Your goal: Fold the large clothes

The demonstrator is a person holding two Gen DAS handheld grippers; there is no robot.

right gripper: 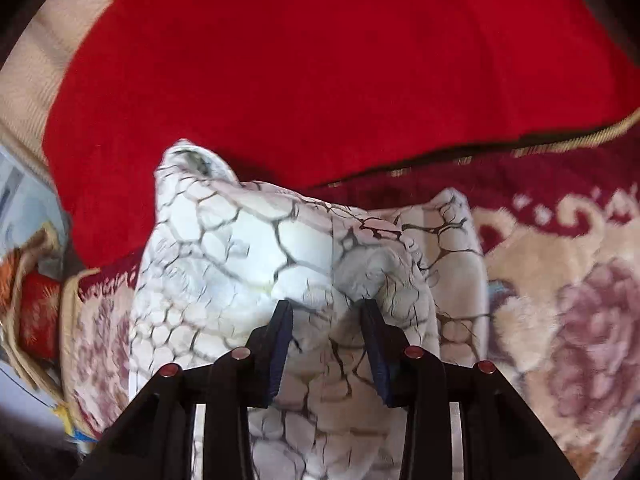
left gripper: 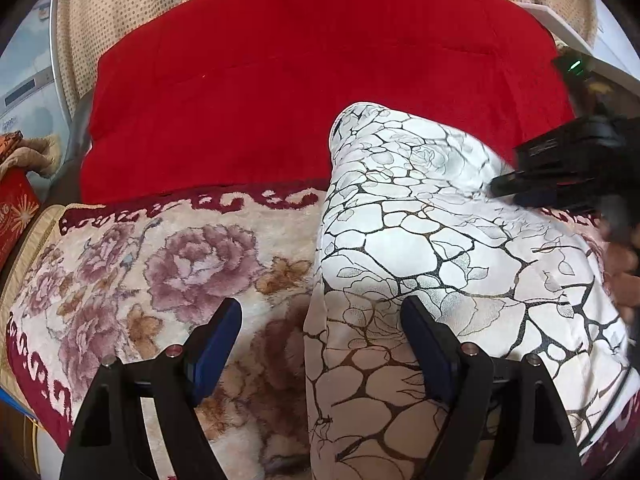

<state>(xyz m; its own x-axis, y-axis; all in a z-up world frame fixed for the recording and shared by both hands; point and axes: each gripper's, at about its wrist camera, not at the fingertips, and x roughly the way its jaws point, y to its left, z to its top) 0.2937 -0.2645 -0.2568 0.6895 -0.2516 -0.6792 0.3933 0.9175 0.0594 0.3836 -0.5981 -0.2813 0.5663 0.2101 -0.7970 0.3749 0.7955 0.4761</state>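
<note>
**Two grippers, one crackle-print garment on a flowered blanket**

Two hand-held grippers work over a white garment (left gripper: 440,248) printed with dark crackle lines and faint roses, the landmark here. It lies in a long folded strip on a plush flowered blanket (left gripper: 160,272), its far end rising in a soft peak against a red blanket (left gripper: 304,80) spread behind it.

The left gripper (left gripper: 322,348) hangs above the garment's near left edge, its jaws standing wide apart with nothing pressed between them. One blue pad (left gripper: 216,344) sits over the flowered blanket just left of the garment; the other is over the garment itself.

The right gripper (right gripper: 326,344) points down at the garment's middle. Its jaws are partly closed around a raised bunch of the cloth, which fills the gap between the blue pads; the cloth puckers at the right pad's tip. From the left wrist view the same gripper (left gripper: 560,172) shows as a blurred black shape at the garment's right edge, with part of a hand (left gripper: 620,264) just below it.

Beyond the red blanket hangs a dotted beige curtain (left gripper: 160,8). Far left of the garment, past the flowered blanket's maroon border, a red box (left gripper: 16,212) with a gold starburst sits among other items too small to tell.
</note>
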